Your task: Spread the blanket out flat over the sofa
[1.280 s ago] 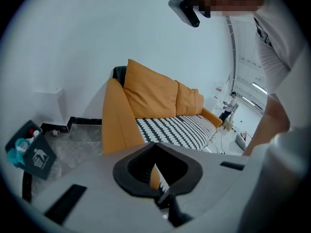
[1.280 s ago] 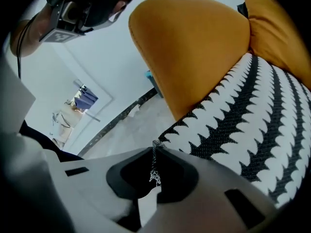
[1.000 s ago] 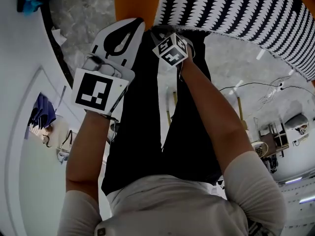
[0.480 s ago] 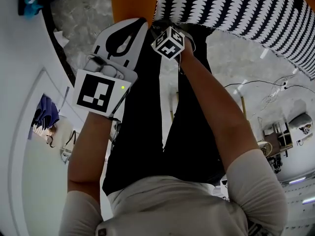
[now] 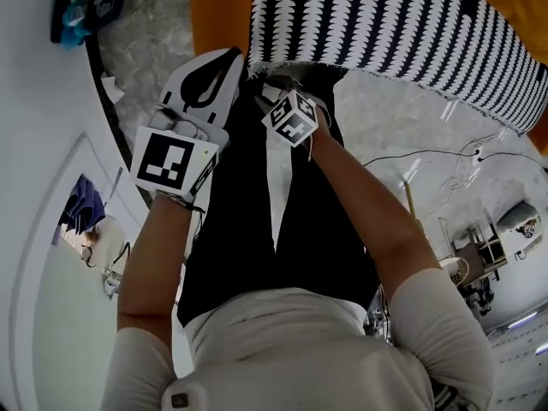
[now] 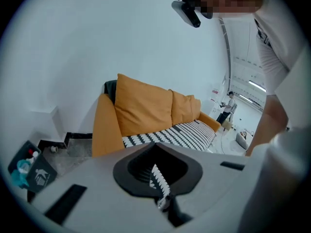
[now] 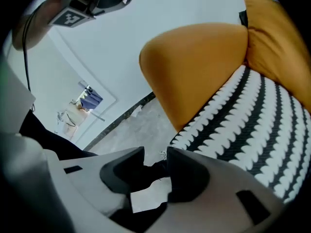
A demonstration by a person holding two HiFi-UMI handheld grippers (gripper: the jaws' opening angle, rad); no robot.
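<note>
Pinching blanket strip with left, right jaws empty

Left gripper: jaws pressed together on a narrow strip of the black-and-white blanket. Right gripper: jaws have just been opening and are spread wide with nothing between them; the blanket's edge is just beyond the tips. Blanket lies across the seat of the orange sofa. Count: one blanket, one sofa, two back cushions, two grippers.

Head view sits high, staring steeply down onto both sets of jaws. Left gripper view peers along its jaws at the sofa, well beyond them. Right gripper view is closer, blanket just past its jaws. All three share that blanket.
</note>
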